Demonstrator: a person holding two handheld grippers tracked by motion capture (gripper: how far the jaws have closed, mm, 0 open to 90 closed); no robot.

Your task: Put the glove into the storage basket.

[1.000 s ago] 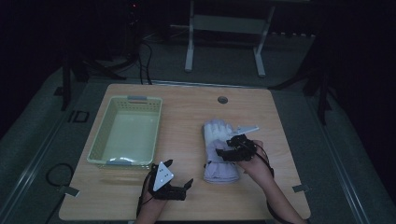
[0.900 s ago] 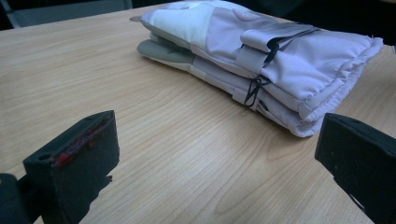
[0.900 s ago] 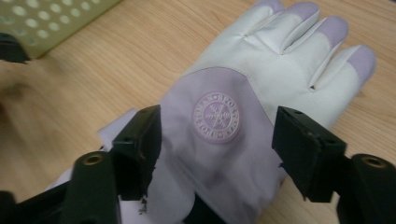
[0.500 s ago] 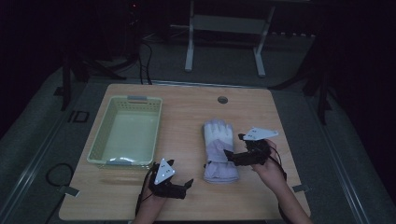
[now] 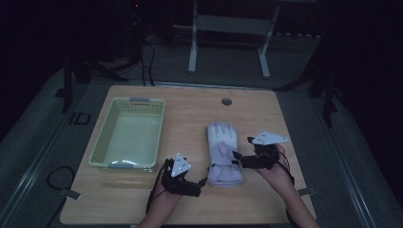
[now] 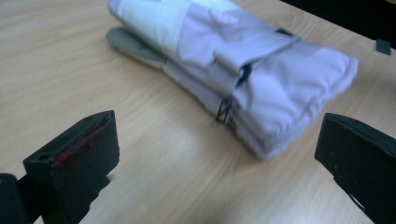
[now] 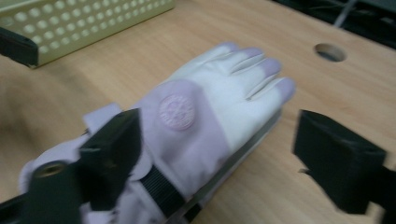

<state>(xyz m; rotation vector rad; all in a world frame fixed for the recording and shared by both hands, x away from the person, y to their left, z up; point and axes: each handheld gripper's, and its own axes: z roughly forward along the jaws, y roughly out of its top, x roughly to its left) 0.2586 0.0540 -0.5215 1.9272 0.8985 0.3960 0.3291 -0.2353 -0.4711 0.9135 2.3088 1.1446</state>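
Lilac and white glove (image 5: pixel 222 152) lies flat near the middle of the table (image 5: pixel 190 109), fingers pointing far, cuff near, probably laid out for an easy grab. Left gripper (image 5: pixel 197 186) sits low just left of the cuff, jaws spread wide. Right gripper (image 5: pixel 236 157) comes in from the right with jaws spread, one over the cuff. Yellow basket (image 5: pixel 158 124) waits at the left.
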